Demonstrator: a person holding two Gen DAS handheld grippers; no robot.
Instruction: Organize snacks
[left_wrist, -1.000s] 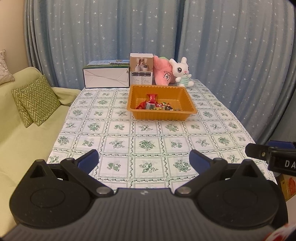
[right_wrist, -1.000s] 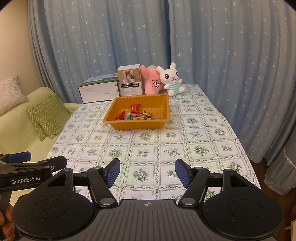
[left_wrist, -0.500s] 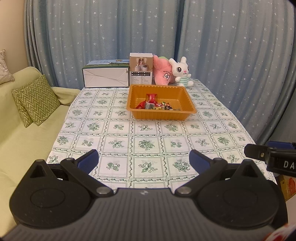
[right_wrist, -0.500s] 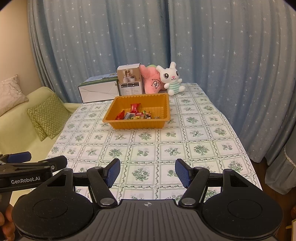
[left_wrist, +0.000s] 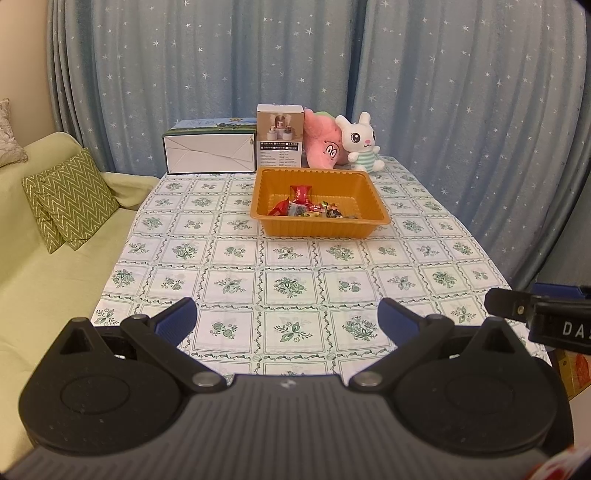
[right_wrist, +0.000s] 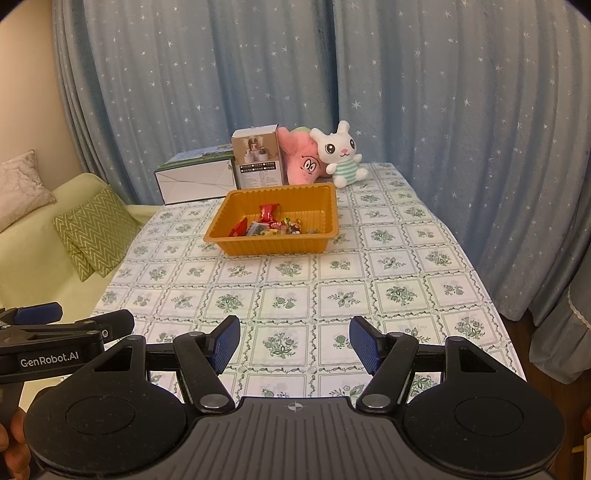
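Observation:
An orange tray (left_wrist: 373, 201) (right_wrist: 330, 206) stands on the far half of the table and holds several wrapped snacks (left_wrist: 306, 206) (right_wrist: 267, 223). My left gripper (left_wrist: 286, 317) is open and empty, held over the table's near edge, far from the tray. My right gripper (right_wrist: 294, 341) is open and empty, also over the near edge. The right gripper shows at the right edge of the left wrist view (left_wrist: 543, 314). The left gripper shows at the left edge of the right wrist view (right_wrist: 62, 328).
The table (left_wrist: 236, 266) has a green floral cloth. At its far end stand a white carton (left_wrist: 208, 153), a small box (left_wrist: 280, 142), a pink plush (left_wrist: 323, 146) and a white bunny plush (left_wrist: 360, 142). A green sofa with cushions (left_wrist: 70, 199) lies left. Blue curtains hang behind.
Both views have shifted very slightly; the tray sits a touch higher in the right wrist view. Both grippers stay open and empty.

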